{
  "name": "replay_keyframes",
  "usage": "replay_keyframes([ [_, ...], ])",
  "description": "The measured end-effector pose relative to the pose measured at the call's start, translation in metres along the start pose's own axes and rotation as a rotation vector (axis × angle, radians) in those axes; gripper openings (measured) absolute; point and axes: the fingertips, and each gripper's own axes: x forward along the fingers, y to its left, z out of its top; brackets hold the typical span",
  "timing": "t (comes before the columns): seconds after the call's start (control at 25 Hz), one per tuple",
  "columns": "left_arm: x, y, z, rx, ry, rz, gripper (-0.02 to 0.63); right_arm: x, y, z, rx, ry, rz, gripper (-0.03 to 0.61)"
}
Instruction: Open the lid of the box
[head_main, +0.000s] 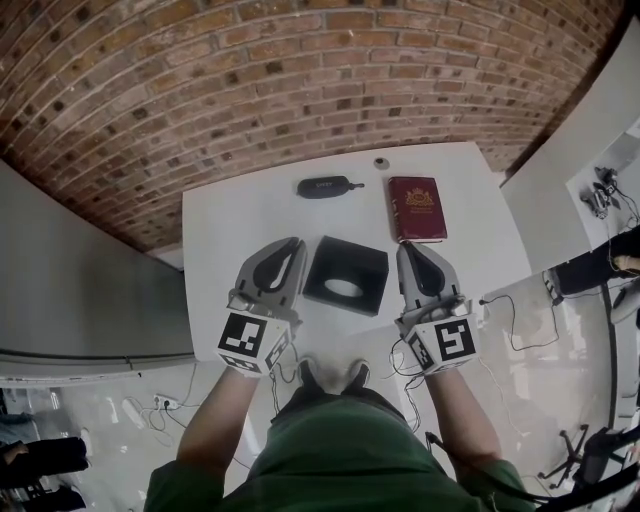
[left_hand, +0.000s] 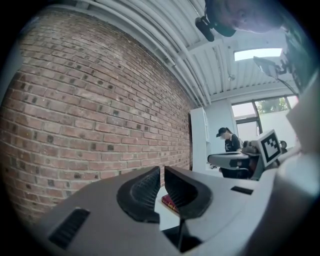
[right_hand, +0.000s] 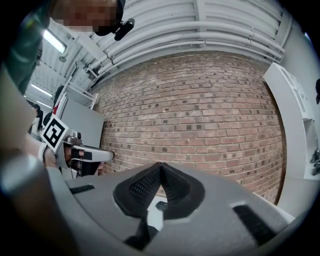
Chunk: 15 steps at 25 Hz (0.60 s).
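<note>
Nearest us, over a green top (head_main: 330, 455) and a pair of dark shoes (head_main: 332, 375), we hold both tools level above the front edge of the white tabletop (head_main: 235, 215). The left tool (head_main: 294, 248) has its jaws pressed together with nothing between them; in the left gripper view its ribbed black pads (left_hand: 144, 191) leave only a sliver of gap near the tips. The right tool (head_main: 409, 252) is likewise closed and empty, its pads (right_hand: 142, 189) meeting at the tip in the right gripper view. Each carries its marker cube at the wrist end.

Between the two tools – close to each, touching neither as far as we can see – sits the black box (head_main: 346, 275), turned slightly askew on the tabletop, a pale oval showing on its top face. The lid looks to be down.

Farther back, a dark red book (head_main: 416, 208) with a gold emblem lies flat behind the right tool. To its left rests a slim black case (head_main: 322, 187), and a small round object (head_main: 381, 162) sits near the far edge – too small for us to identify. A brick wall (head_main: 260, 80) rises beyond the tabletop.
</note>
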Motion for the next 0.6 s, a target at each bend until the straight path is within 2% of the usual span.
replay_keyframes([
  [0.6,-0.0036,0.0081,-0.0083,-0.010,0.008,0.015,0.028,-0.0001,0.0030,-0.0051,0.002,0.006,0.002,0.003],
])
